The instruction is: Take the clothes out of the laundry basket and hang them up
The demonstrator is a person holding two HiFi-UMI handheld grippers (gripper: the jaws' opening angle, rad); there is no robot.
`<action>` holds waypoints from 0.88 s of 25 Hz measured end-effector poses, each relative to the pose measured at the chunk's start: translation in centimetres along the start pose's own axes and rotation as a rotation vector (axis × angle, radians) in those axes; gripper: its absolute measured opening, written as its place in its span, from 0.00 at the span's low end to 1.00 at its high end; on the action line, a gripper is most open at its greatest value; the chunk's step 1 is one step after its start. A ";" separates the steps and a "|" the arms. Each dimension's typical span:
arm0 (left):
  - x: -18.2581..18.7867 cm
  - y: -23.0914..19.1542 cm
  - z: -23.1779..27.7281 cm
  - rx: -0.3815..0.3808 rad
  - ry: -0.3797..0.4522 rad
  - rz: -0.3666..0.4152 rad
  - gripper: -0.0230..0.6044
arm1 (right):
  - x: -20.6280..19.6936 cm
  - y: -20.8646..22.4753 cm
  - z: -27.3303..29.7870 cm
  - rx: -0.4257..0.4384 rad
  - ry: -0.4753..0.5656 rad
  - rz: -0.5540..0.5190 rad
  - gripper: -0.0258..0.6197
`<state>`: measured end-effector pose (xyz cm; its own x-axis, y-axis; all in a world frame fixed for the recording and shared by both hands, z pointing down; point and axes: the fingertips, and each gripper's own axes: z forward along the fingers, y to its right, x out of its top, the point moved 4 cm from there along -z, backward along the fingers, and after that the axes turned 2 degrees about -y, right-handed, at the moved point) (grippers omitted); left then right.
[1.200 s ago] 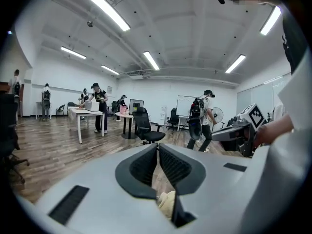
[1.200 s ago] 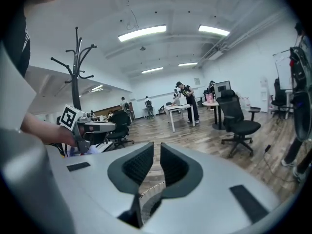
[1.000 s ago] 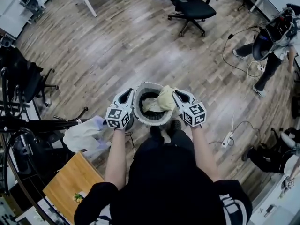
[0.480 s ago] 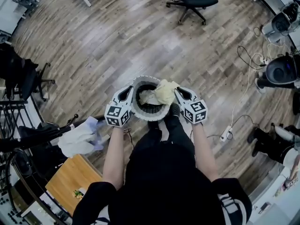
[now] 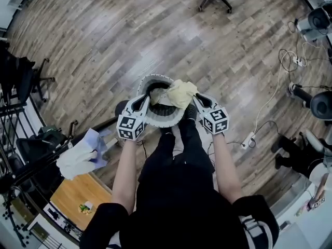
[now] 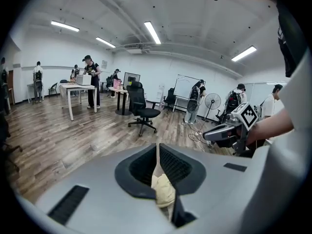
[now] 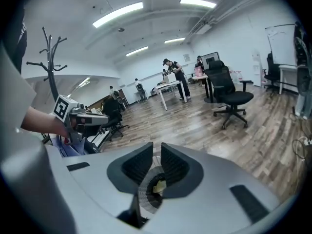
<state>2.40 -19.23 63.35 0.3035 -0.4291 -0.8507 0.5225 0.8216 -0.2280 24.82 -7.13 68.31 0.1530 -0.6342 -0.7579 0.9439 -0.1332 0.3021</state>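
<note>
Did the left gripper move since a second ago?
Yes. The left gripper has moved right, toward the laundry basket: it was beside the basket's left rim, and now its tip overlaps that rim.

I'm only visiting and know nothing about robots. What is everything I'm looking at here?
laundry basket: one, white rim, dark inside, between the two grippers.
garment: one, pale yellow, heaped over the basket's right side.
cloth: one, white and lilac, left of the person, beside the wooden table.
wooden table: one, light brown, lower left.
office chairs: at least two, black, across the room.
power strip: one, white, on the floor at right.
other people: several, dark clothes, far across the room.
left gripper: one, grey with marker cube, jaws shut on the garment.
right gripper: one, grey with marker cube, jaws slightly apart at the basket's rim; a grip is unclear.
person's forearms: two, bare, reaching down.
</note>
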 end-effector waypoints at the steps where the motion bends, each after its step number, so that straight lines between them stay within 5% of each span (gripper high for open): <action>1: -0.7 -0.1 0.6 -0.002 -0.015 -0.004 0.09 | -0.6 0.5 0.4 0.001 -0.013 0.005 0.13; 13: -8.0 -1.4 8.3 -0.053 -0.157 0.036 0.09 | -10.7 6.4 4.5 0.024 -0.214 0.015 0.14; 22: -15.8 -1.7 13.6 -0.122 -0.296 0.050 0.10 | -16.6 10.0 8.4 -0.009 -0.272 0.072 0.16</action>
<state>7.53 -18.97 83.58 0.5542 -0.4626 -0.6920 0.4072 0.8758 -0.2593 29.24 -4.36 88.74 0.1371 -0.8234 -0.5507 0.9362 -0.0739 0.3435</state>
